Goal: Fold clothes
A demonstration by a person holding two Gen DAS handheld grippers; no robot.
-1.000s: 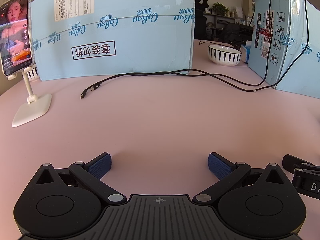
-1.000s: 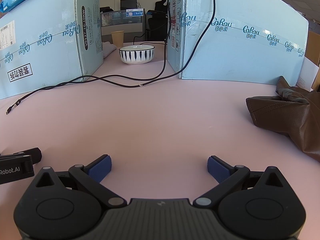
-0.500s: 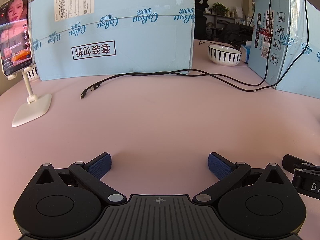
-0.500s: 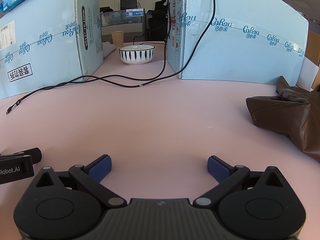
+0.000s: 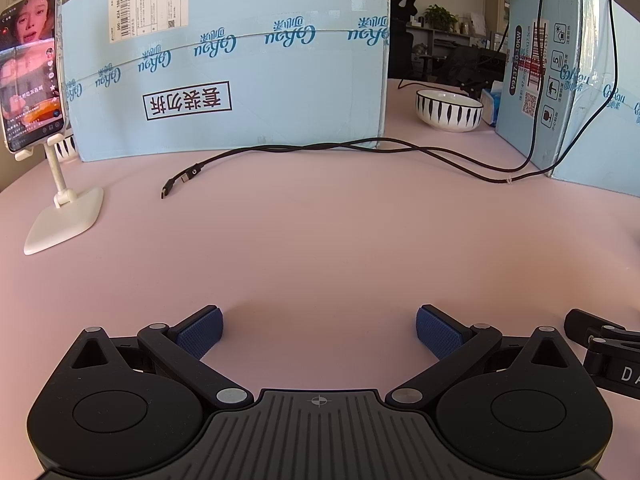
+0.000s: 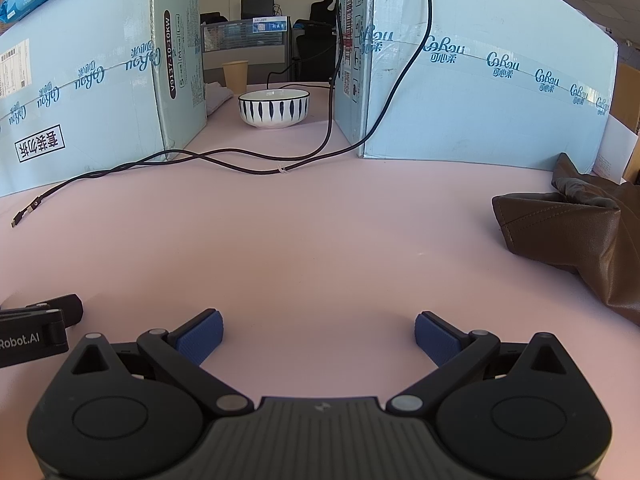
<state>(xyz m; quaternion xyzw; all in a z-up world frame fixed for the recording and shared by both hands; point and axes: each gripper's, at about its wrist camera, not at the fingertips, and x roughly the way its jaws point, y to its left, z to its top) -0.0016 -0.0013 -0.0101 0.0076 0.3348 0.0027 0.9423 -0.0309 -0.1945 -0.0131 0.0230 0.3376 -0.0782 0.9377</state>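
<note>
The left gripper [image 5: 319, 330] and right gripper [image 6: 319, 334] both sit low over the pink table [image 6: 320, 240] with jaws spread wide and nothing between the blue pads [image 6: 202, 336]; each shows only a black sliver of the other at its frame edge. Ahead and right of the right gripper lies a crumpled brown garment [image 6: 580, 236], cut off by the frame; a black cable [image 5: 320, 148] trails ahead of both toward blue boxes [image 5: 240, 64].

Both views are bright and sharp, lit by daylight. Soft shadows pool on the pink table [image 5: 320, 240] just under each gripper's fingers. Fisheye distortion bows the blue cartons [image 6: 480, 92] ahead, and dark vignetting clips the corners. The phone screen [image 5: 32, 68], far left, glows.
</note>
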